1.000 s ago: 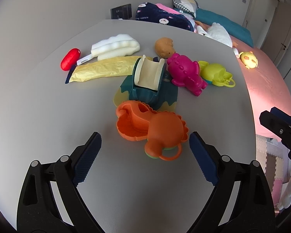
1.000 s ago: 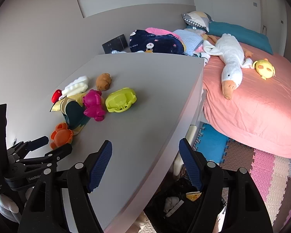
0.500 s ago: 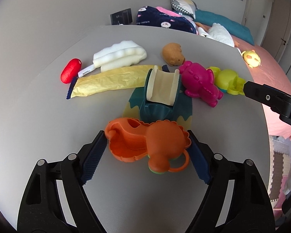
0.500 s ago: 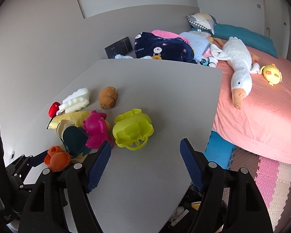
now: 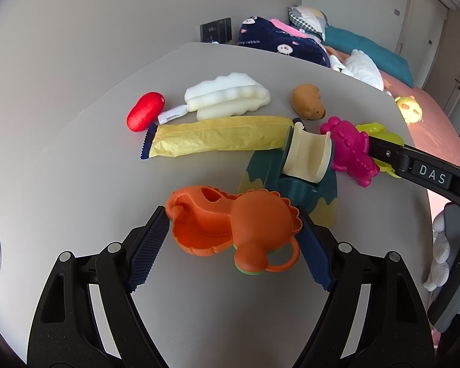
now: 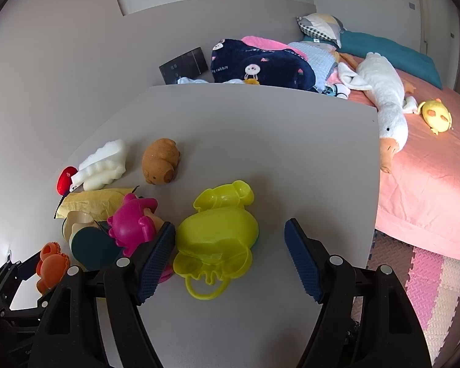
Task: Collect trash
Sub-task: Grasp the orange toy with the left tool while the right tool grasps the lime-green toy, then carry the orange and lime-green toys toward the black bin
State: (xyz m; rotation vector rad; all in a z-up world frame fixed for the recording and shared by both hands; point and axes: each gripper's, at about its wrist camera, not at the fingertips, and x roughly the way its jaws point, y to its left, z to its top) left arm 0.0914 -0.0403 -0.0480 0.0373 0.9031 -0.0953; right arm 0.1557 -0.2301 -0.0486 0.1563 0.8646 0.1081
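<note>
Pick-up step: left gripper (image 5: 233, 242) clenched on orange toy mould (image 5: 230, 224); right gripper (image 6: 230, 260) released around yellow-green mould (image 6: 217, 239) (right pad clear); next, closing and lifting.

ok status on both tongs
Left tongs closed in, pads against orange toy mould. Right tongs open, straddling yellow-green mould. Pink mould crowds its left pad.

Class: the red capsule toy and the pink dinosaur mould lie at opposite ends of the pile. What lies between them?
Left wrist view: between the red capsule toy and pink dinosaur mould lie the yellow packet and the cream-and-teal toy.
</note>
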